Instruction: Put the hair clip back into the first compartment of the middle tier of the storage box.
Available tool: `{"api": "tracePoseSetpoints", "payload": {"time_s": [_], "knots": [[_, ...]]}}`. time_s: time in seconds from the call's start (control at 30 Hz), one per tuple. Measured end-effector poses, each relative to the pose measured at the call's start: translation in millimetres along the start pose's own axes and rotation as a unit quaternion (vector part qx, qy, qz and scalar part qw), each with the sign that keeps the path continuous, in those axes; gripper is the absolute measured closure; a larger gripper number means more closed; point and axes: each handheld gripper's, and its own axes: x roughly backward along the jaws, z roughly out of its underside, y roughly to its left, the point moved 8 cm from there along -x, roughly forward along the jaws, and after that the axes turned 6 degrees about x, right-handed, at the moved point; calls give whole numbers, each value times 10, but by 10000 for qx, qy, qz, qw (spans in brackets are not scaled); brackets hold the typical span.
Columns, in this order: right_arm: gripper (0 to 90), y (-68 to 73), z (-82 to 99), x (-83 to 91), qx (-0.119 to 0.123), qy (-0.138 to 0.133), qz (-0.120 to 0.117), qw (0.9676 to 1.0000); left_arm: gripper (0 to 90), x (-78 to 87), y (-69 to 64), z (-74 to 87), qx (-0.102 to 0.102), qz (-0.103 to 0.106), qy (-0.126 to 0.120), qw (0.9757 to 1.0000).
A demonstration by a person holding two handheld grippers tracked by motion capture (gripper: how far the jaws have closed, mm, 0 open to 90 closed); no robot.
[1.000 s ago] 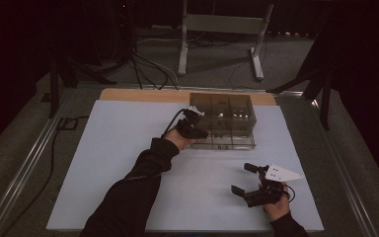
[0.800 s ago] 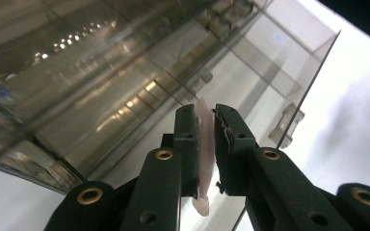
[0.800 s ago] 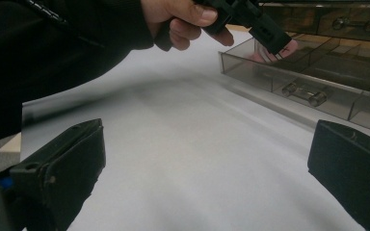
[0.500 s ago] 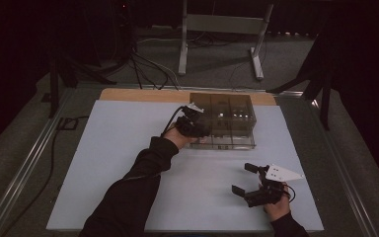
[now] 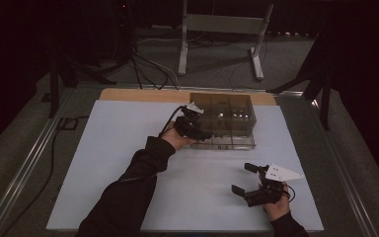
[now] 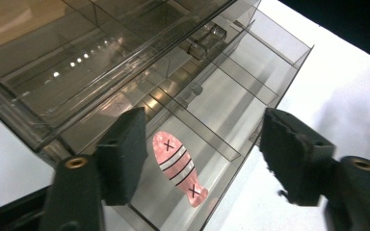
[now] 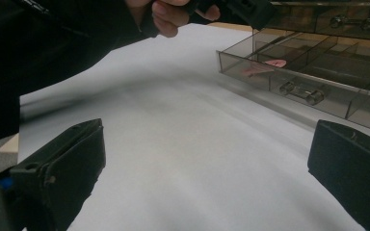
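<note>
On the left half of the white table (image 5: pixel 103 163), a dark-sleeved forearm stretches forward and rightward, and its hand holds the left gripper (image 5: pixel 200 129) over the near left corner of a smoky clear drawer box (image 5: pixel 237 106). Its jaws have just been opening and now stand wide apart, with nothing pressed between them. Below them, in the left gripper view, a pink fish-shaped clip (image 6: pixel 177 167) lies flat in the end compartment of the pulled-out drawer (image 6: pixel 231 144); it bears two small black crosses and dark stripes, no readable writing. Farther right and nearer, the right hand rests low at the table's near edge, well apart from the box, and the right gripper (image 5: pixel 243 178) points leftward, its jaws spread wide and holding nothing.
</note>
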Motion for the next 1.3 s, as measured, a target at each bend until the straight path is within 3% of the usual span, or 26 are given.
{"api": "tracePoseSetpoints", "payload": {"time_s": [0.13, 0.27, 0.53, 0.77, 0.97, 1.23, 1.3], "knots": [[0, 3, 5, 0, 17, 22, 7, 10000, 188, 32, -15, 6, -32, 52, -36, 10000], [0, 7, 12, -4, 25, 44, 6, 10000, 167, 58, -19, 15, -58, 66, -87, 9999], [0, 3, 12, -6, 0, 42, 14, 10000, 23, 125, -76, 23, -114, 501, -205, 9985], [0, -5, 15, -7, -16, 37, 21, 10000, 4, 137, -120, 58, -190, 694, -163, 9973], [0, -1, 14, -16, -35, 43, 9, 10000, 4, 178, -119, 55, -367, 821, -400, 9951], [0, 6, 24, -19, -18, 76, 4, 10000, 4, 279, -122, 78, -669, 1143, -602, 9894], [0, -1, 16, -23, -25, 58, 6, 10000, 4, 297, -114, 80, -645, 1164, -610, 9892]]}}
